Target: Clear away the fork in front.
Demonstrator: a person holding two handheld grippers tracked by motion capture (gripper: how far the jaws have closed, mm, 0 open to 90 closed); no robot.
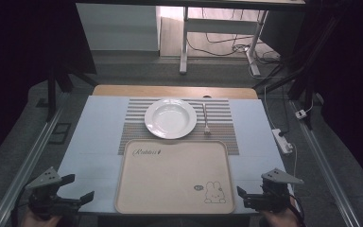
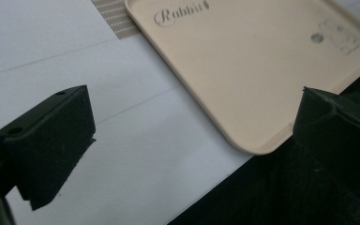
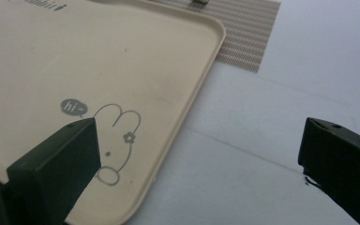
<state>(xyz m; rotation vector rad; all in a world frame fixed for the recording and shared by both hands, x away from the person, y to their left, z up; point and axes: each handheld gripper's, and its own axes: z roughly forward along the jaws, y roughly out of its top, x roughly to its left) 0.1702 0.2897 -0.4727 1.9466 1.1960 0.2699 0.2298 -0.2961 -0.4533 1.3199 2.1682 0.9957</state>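
Both grippers wide open and empty, flanking the tray at the bottom of the frame.

Your left gripper (image 1: 78, 188) and right gripper (image 1: 247, 197) hold nothing; the beige tray (image 1: 172, 203) lies bottom centre, just beside both. Plate (image 1: 170, 118) and fork (image 1: 205, 120) sit on the striped mat (image 1: 132, 125) above centre. Risk (my read): grabbing one tray rim only tilts it, or it slides off the table's near edge.
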